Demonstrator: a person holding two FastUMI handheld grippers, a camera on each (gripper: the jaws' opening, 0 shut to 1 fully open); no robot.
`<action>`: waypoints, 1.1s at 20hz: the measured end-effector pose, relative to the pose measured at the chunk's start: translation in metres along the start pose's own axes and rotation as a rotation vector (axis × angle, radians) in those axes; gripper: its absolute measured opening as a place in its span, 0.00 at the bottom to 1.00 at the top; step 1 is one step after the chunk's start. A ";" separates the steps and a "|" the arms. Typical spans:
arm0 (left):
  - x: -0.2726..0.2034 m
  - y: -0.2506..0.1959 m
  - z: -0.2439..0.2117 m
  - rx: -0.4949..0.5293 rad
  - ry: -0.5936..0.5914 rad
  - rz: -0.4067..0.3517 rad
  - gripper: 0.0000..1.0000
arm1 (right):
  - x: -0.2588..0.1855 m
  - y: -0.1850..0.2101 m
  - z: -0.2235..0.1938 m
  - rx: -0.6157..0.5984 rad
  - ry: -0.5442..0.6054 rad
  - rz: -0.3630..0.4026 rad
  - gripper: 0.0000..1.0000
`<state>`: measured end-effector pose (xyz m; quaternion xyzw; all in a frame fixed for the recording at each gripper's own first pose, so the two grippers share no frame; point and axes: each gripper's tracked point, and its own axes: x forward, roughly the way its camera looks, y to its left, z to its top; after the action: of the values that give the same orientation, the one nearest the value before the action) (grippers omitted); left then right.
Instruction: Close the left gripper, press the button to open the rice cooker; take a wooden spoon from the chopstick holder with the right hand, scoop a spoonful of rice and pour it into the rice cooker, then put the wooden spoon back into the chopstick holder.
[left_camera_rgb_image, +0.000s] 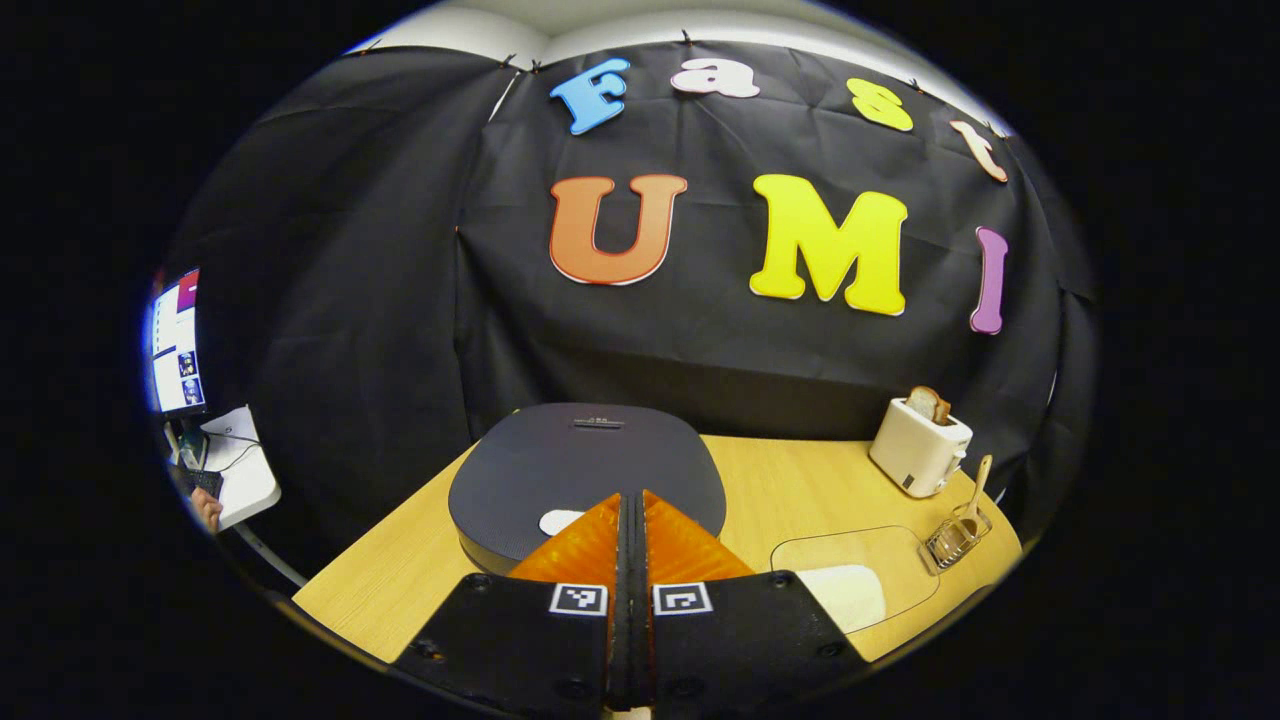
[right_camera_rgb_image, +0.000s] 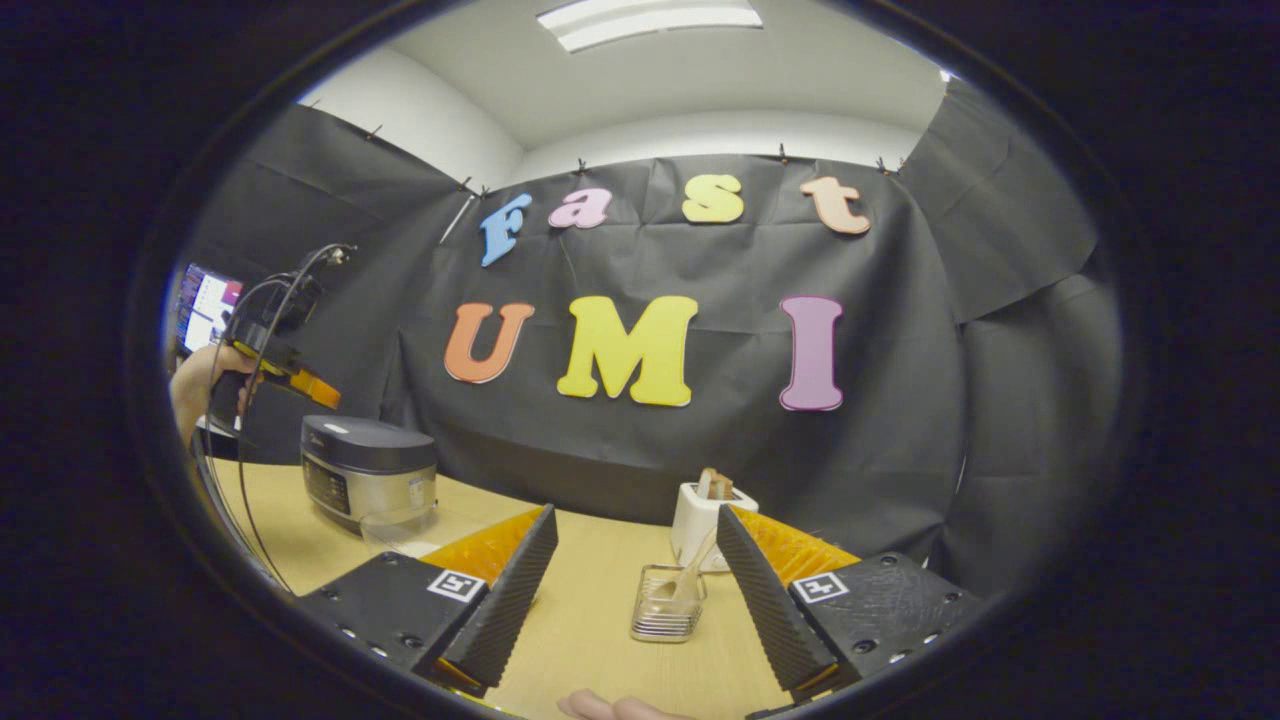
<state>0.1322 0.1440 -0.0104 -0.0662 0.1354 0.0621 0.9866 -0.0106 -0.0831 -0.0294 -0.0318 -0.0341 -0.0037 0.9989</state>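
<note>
The rice cooker (left_camera_rgb_image: 585, 470) has a dark, closed lid with a pale button (left_camera_rgb_image: 560, 521) near its front. My left gripper (left_camera_rgb_image: 630, 498) is shut with nothing in it and hovers just above that button. A wooden spoon (left_camera_rgb_image: 978, 485) stands in the wire chopstick holder (left_camera_rgb_image: 957, 538) at the right. A clear box with white rice (left_camera_rgb_image: 845, 592) lies between cooker and holder. In the right gripper view my right gripper (right_camera_rgb_image: 637, 520) is open, with the holder (right_camera_rgb_image: 668, 602) and spoon (right_camera_rgb_image: 690, 575) ahead between its fingers, apart from them. The left gripper (right_camera_rgb_image: 330, 397) hangs over the cooker (right_camera_rgb_image: 368, 480).
A white toaster (left_camera_rgb_image: 920, 445) with bread stands behind the holder on the wooden table (left_camera_rgb_image: 780, 480); it also shows as the toaster (right_camera_rgb_image: 705, 520) past my right fingers. A hand (right_camera_rgb_image: 200, 385) holds the left gripper. A screen (left_camera_rgb_image: 178, 345) glows off the table's left side.
</note>
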 end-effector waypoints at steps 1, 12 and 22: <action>0.008 0.003 -0.005 0.009 0.028 0.008 0.03 | 0.000 -0.002 -0.002 0.004 0.000 -0.002 0.95; 0.028 0.017 -0.032 0.035 0.179 0.019 0.03 | 0.001 -0.007 -0.014 0.048 0.027 0.009 0.95; 0.002 0.020 0.005 -0.015 -0.015 0.057 0.03 | -0.010 -0.010 -0.001 0.049 -0.016 0.005 0.95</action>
<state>0.1322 0.1647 -0.0085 -0.0694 0.1293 0.0919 0.9849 -0.0211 -0.0929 -0.0304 -0.0077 -0.0420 0.0000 0.9991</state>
